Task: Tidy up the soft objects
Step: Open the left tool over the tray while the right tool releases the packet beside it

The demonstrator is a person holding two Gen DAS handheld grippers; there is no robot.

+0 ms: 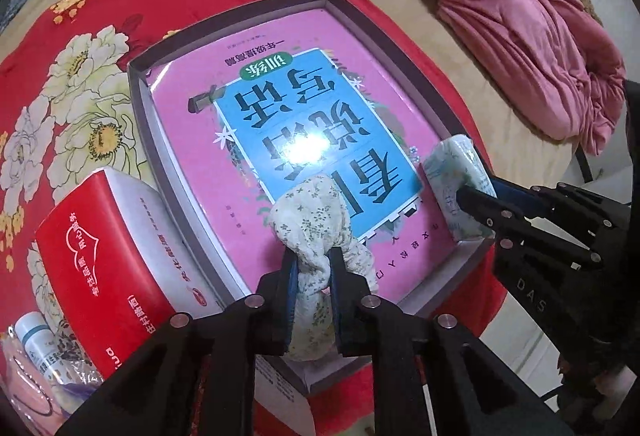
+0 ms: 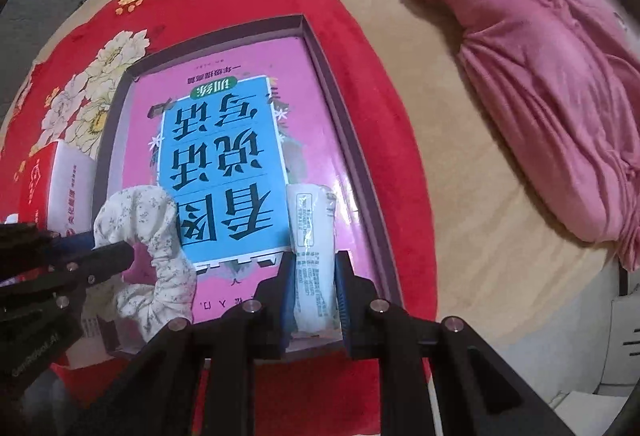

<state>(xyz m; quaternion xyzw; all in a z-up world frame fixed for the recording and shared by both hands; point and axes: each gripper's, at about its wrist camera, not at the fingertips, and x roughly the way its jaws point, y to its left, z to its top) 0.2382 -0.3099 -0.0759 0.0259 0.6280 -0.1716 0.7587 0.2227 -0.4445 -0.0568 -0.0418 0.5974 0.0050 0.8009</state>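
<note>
Left gripper (image 1: 312, 268) clamps floral scrunchie (image 1: 316, 215) over box's (image 1: 140, 91) near edge; right gripper (image 2: 314, 276) pinches tissue pack (image 2: 314, 236) at near-right corner (prob. both being set inside w/ book (image 1: 280, 107)).

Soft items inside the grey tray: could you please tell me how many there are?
2: the cream floral fabric scrunchie at the tray's near-left, in the left tool; the white tissue packet near-right, in the right tool. None visibly hidden.
</note>
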